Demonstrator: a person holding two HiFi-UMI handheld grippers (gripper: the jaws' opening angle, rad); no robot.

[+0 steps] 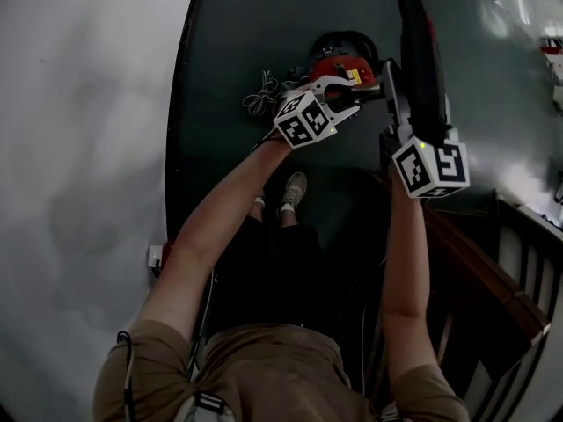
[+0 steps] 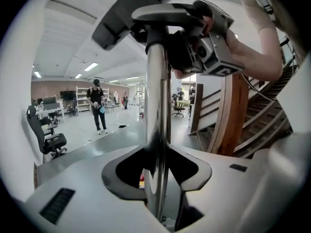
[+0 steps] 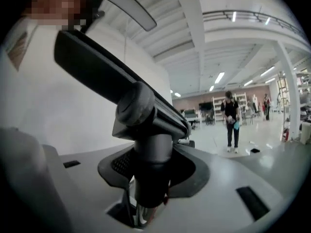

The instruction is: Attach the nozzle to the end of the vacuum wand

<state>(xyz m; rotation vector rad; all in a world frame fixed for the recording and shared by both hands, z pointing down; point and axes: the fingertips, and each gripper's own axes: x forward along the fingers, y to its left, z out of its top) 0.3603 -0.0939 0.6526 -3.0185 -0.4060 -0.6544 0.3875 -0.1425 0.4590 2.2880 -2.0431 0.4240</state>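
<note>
Within left hand-held gripper (image 2: 158,173): stiff, likely slippery chrome wand (image 2: 156,106) is clamped.
Right hand-held gripper (image 3: 153,178): black plastic nozzle (image 3: 141,111) is held by neck.

Office chair (image 2: 48,136), wooden staircase (image 2: 232,115), standing person (image 2: 98,108)

The vacuum wand (image 2: 158,110) is smooth, mirror-glossy metal; the nozzle (image 3: 150,144) matt dark plastic; the stair post (image 2: 234,115) varnished wood.
</note>
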